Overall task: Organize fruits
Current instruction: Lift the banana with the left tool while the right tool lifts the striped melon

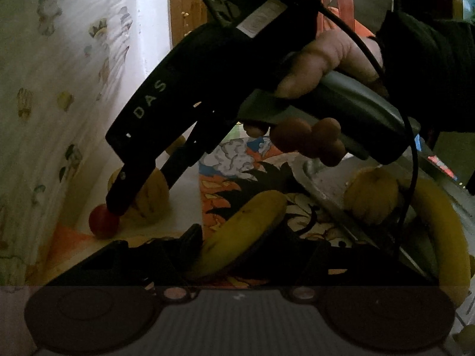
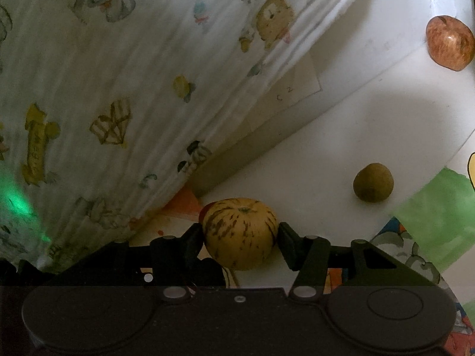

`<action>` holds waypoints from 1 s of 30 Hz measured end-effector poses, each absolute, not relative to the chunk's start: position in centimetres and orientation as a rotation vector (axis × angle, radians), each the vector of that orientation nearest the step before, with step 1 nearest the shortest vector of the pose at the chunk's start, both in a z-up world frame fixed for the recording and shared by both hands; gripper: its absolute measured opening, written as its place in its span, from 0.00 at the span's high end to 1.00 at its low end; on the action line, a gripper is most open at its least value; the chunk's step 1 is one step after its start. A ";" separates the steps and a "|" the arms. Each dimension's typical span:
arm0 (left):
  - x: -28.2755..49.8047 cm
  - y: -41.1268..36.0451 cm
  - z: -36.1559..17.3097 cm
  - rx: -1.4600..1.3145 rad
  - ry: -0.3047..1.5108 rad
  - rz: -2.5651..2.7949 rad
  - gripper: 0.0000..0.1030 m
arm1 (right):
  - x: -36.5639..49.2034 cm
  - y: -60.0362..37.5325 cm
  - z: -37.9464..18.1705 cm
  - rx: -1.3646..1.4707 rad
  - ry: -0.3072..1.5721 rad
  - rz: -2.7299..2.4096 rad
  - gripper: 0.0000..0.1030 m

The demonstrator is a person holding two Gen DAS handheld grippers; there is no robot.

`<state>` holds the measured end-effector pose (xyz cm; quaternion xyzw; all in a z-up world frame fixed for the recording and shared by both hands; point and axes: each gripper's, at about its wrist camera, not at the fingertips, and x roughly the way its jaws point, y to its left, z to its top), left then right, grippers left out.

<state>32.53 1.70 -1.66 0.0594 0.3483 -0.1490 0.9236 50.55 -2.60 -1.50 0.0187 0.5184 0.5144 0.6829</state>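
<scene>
Our right claw (image 2: 240, 237) is clamped on the striped yellow melon (image 2: 240, 233), one pad on each flank at its widest part, and the fruit seems to rest on the white worktop (image 2: 341, 136) beside the printed cloth (image 2: 104, 89). Our left claw (image 1: 234, 237) is closed around a banana (image 1: 240, 231), its pads against the peel. In the left view, a metal tray (image 1: 326, 190) already carries another banana (image 1: 439, 225) and a second striped melon (image 1: 371, 195).

We judge the step in hand to be lifting both fruits toward that tray. To do it well, we keep the grip low and centred on the melon, lift straight before swinging, and avoid nudging the small red fruit (image 1: 102, 219) touching the right claw's fingertip. The green fruit (image 2: 372, 182) and the apple (image 2: 449, 43) are left to collect.
</scene>
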 end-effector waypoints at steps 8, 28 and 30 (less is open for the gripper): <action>32.3 1.3 -1.8 0.131 0.699 -0.300 0.44 | 50.9 -3.2 -1.7 0.061 1.156 1.144 0.45; 30.9 3.2 -0.9 -0.069 0.753 -0.236 0.62 | 48.8 -5.1 -1.2 0.078 1.142 1.092 0.45; 31.2 3.0 -0.9 -0.070 0.751 -0.237 0.62 | 49.0 -5.5 -1.2 0.075 1.139 1.089 0.45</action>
